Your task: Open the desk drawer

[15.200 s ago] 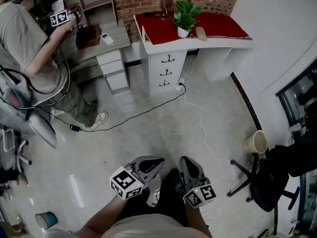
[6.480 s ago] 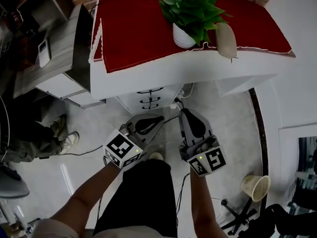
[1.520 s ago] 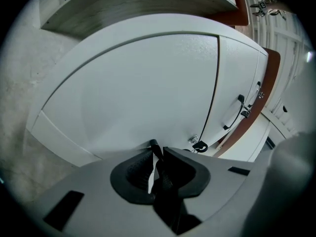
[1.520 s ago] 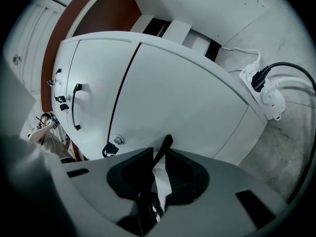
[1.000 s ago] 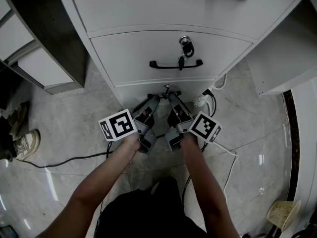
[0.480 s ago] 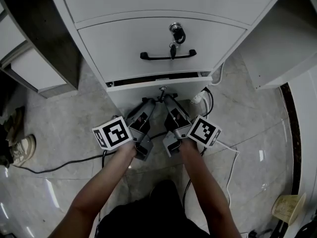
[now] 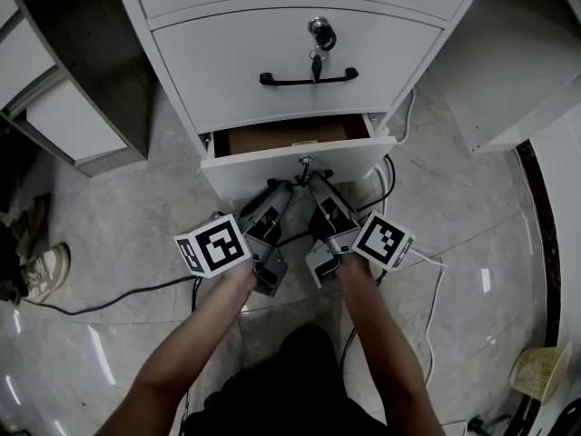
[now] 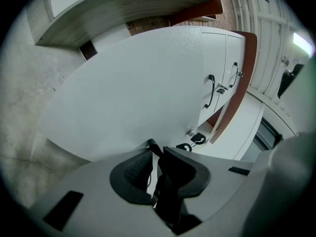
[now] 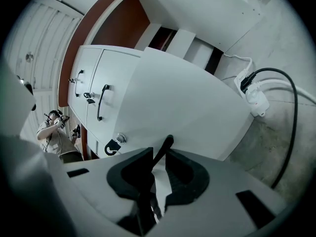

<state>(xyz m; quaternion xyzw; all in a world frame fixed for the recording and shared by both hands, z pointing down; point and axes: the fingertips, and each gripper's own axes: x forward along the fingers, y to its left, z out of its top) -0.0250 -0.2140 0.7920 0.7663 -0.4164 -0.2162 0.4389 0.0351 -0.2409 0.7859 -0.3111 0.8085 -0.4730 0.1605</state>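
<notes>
**Head view, both gripper views: bottom drawer part-way out.**

The bottom drawer [image 7: 245, 173] of the white desk pedestal [image 7: 182, 80] stands a little way out toward me. A strip of its brown interior [image 7: 286, 136] shows behind the front panel. The drawers above it are shut, and the middle drawer [image 7: 272, 48] has a key in its lock [image 7: 320, 34].

My left gripper [image 7: 283, 189] and right gripper [image 7: 315, 184] meet side by side at the near face of that drawer, left of centre and right of centre.

In the left gripper view the jaws of the left gripper [image 8: 154, 157] are drawn in narrow on the slim black handle [image 8: 153, 147], which runs between the pads. In the right gripper view the right gripper [image 9: 158, 167] clasps the same handle [image 9: 165, 147] in the same way. The wide-angle view does not let me judge well how firmly either pad bears on it.

**Hazards, as I judge them:**
- The handle is thin and smooth, so a light grip could slide off it under a hard pull.
- If one hand leads the other, the drawer may skew and bind on its runners.
- The small key [image 9: 112, 146] hanging by the handle could catch a jaw.
- The power strip [image 9: 256, 100] and floor cable [image 7: 109, 293] lie near my path backward.
</notes>
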